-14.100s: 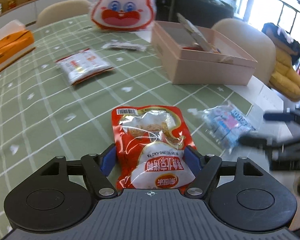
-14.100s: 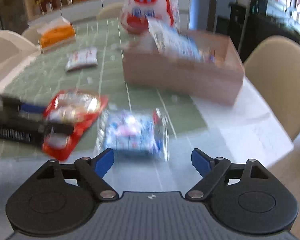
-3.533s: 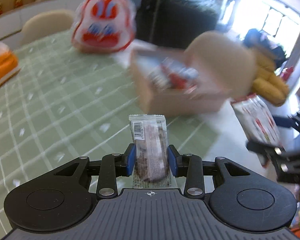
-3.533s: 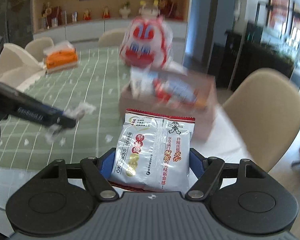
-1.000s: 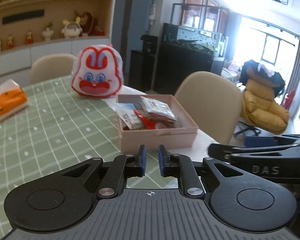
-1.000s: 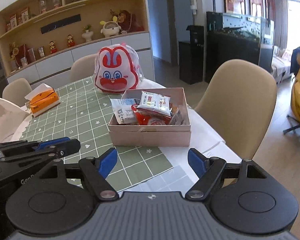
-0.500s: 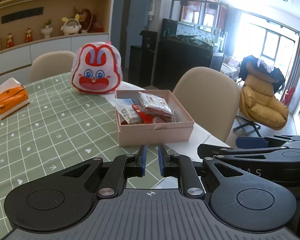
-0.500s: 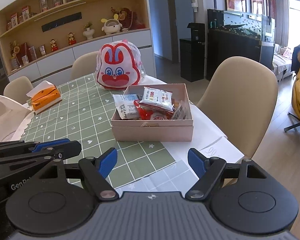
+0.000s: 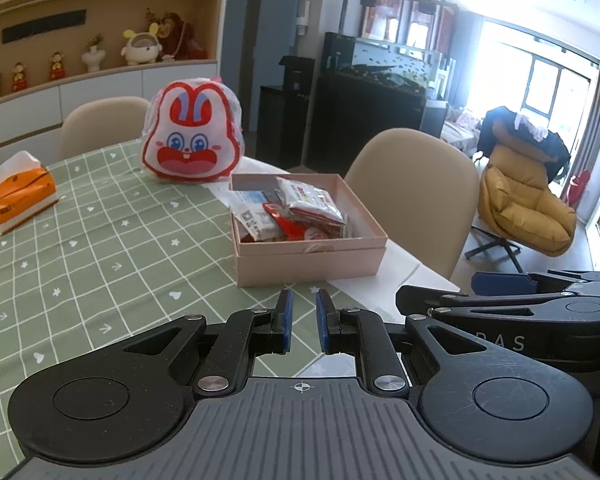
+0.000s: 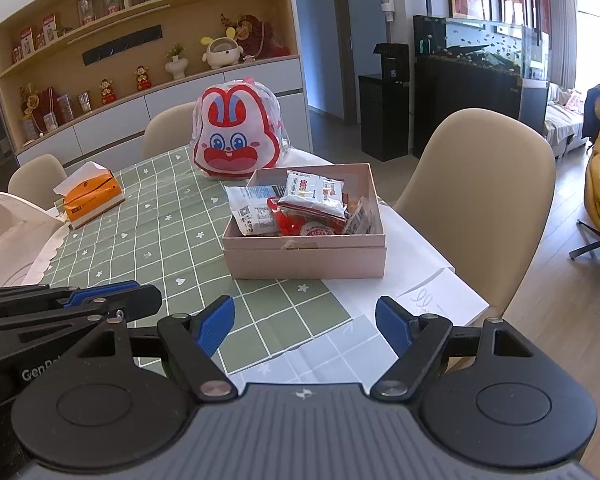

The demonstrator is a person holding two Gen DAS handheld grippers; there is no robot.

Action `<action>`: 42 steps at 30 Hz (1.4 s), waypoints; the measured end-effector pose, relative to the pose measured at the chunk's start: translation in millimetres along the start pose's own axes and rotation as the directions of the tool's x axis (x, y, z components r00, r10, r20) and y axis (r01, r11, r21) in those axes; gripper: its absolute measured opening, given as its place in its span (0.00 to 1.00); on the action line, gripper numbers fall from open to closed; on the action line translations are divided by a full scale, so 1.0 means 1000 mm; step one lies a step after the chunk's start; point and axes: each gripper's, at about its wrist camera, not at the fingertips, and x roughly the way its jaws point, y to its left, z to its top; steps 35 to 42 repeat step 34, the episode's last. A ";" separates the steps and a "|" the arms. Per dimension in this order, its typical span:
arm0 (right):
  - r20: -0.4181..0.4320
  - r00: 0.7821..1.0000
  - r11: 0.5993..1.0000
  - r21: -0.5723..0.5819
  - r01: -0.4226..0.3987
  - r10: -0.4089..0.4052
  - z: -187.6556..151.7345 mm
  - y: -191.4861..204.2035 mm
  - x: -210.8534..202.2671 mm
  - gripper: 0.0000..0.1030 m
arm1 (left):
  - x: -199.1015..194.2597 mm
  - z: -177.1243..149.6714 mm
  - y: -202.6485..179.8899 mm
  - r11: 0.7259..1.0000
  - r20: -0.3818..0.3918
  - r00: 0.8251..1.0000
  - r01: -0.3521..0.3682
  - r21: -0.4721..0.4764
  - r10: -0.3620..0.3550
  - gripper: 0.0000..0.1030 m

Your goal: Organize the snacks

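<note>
the snacks, a heap of flat crinkly foil and plastic packets [image 10: 300, 210] in white, red and blue, lie inside the shallow pink cardboard box [image 10: 304, 260] on the green checked tablecloth [image 10: 156, 236], near the table's corner. no packet shows loose on the cloth in either view; judged from that, the gathering looks complete or close to it.

left gripper [image 9: 301, 322]: blue pads drawn together with only a narrow slit between them, nothing held. right gripper [image 10: 305, 322]: blue pads standing well apart, nothing between them. both hang short of the box, clear of it.

handling, as a judgement: the packets appear light, soft and air-puffed, with slick film that may slide under a loose pinch. contents are likely brittle, so a hard squeeze across the middle risks crushing. the better hold is the flat sealed edge or a corner. the top white packet [image 9: 310, 200] rests tilted on the others and could slip if nudged. the box looks stiff but light and may skid on the cloth if pushed.

nearby: a red and white rabbit-faced bag [image 10: 236, 140] behind the box, an orange tissue box [image 10: 90, 196] well apart to the left.
</note>
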 end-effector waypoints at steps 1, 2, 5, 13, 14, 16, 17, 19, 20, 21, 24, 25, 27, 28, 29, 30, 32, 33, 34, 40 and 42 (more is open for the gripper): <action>-0.002 1.000 1.000 0.000 0.001 -0.001 -0.001 0.000 0.000 0.76 | 0.001 0.000 0.000 1.000 -0.001 1.000 0.001 0.001 -0.001 0.16; -0.002 1.000 1.000 0.001 0.002 -0.002 -0.002 0.000 0.000 0.76 | 0.000 0.000 0.000 1.000 -0.002 1.000 0.002 0.000 -0.002 0.16; -0.005 1.000 1.000 0.006 0.005 -0.005 -0.003 -0.001 0.001 0.76 | 0.001 -0.002 0.000 1.000 -0.005 1.000 0.007 0.000 -0.007 0.16; -0.003 1.000 1.000 0.010 0.009 -0.009 -0.003 -0.001 0.000 0.76 | 0.002 -0.003 -0.001 1.000 -0.008 1.000 0.014 -0.002 -0.014 0.16; -0.003 1.000 1.000 0.010 0.009 -0.009 -0.003 -0.001 0.000 0.76 | 0.002 -0.003 -0.001 1.000 -0.008 1.000 0.015 -0.001 -0.015 0.16; -0.003 1.000 1.000 0.011 0.010 -0.010 -0.003 -0.001 0.000 0.76 | 0.002 -0.004 -0.001 1.000 -0.009 1.000 0.017 -0.001 -0.017 0.16; -0.003 1.000 1.000 0.010 0.009 -0.009 -0.003 -0.001 0.000 0.76 | 0.002 -0.004 -0.001 1.000 -0.010 1.000 0.018 -0.001 -0.018 0.16; -0.002 1.000 1.000 0.011 0.009 -0.009 -0.003 -0.002 0.000 0.76 | 0.002 -0.004 -0.001 1.000 -0.012 1.000 0.020 0.001 -0.020 0.16; -0.001 1.000 1.000 0.012 0.010 -0.010 -0.003 -0.002 0.000 0.76 | 0.002 -0.004 -0.001 1.000 -0.012 1.000 0.019 0.001 -0.019 0.16; -0.002 1.000 1.000 0.013 0.011 -0.011 -0.004 -0.002 0.000 0.76 | 0.002 -0.004 -0.002 1.000 -0.012 1.000 0.021 0.000 -0.021 0.16; -0.005 1.000 1.000 0.016 0.014 -0.014 -0.004 -0.001 0.000 0.76 | 0.003 -0.004 -0.001 1.000 -0.009 1.000 0.020 0.000 -0.020 0.16; -0.005 1.000 1.000 0.016 0.015 -0.014 -0.004 -0.001 0.000 0.76 | 0.003 -0.004 -0.001 1.000 -0.010 1.000 0.021 0.000 -0.021 0.16; -0.006 1.000 1.000 0.015 0.015 -0.015 -0.004 0.000 0.001 0.76 | 0.003 -0.004 -0.002 1.000 -0.007 1.000 0.020 0.002 -0.020 0.16; -0.007 1.000 1.000 0.015 0.016 -0.016 -0.004 0.000 0.001 0.76 | 0.003 -0.004 -0.002 1.000 -0.005 1.000 0.020 0.006 -0.020 0.16; -0.007 1.000 1.000 0.015 0.016 -0.016 -0.004 0.000 0.001 0.76 | 0.003 -0.004 -0.003 1.000 -0.002 1.000 0.018 0.009 -0.018 0.16; -0.007 1.000 1.000 0.015 0.016 -0.016 -0.004 0.000 0.001 0.76 | 0.003 -0.004 -0.003 1.000 0.001 1.000 0.018 0.012 -0.018 0.16; -0.009 1.000 1.000 0.016 0.018 -0.018 -0.004 0.000 0.002 0.76 | 0.002 -0.005 -0.004 1.000 0.008 1.000 0.016 0.017 -0.016 0.16; -0.009 1.000 1.000 0.017 0.019 -0.019 -0.004 0.000 0.002 0.76 | 0.003 -0.005 -0.004 1.000 0.010 1.000 0.016 0.018 -0.016 0.16; -0.011 1.000 1.000 0.019 0.020 -0.020 -0.004 0.000 0.003 0.76 | 0.003 -0.006 -0.003 1.000 0.011 1.000 0.013 0.015 -0.013 0.16; -0.011 1.000 1.000 0.019 0.020 -0.020 -0.004 0.000 0.003 0.76 | 0.003 -0.006 -0.003 1.000 0.011 1.000 0.013 0.015 -0.013 0.16; -0.011 1.000 1.000 0.019 0.020 -0.020 -0.004 0.000 0.003 0.76 | 0.003 -0.006 -0.003 1.000 0.011 1.000 0.013 0.015 -0.013 0.16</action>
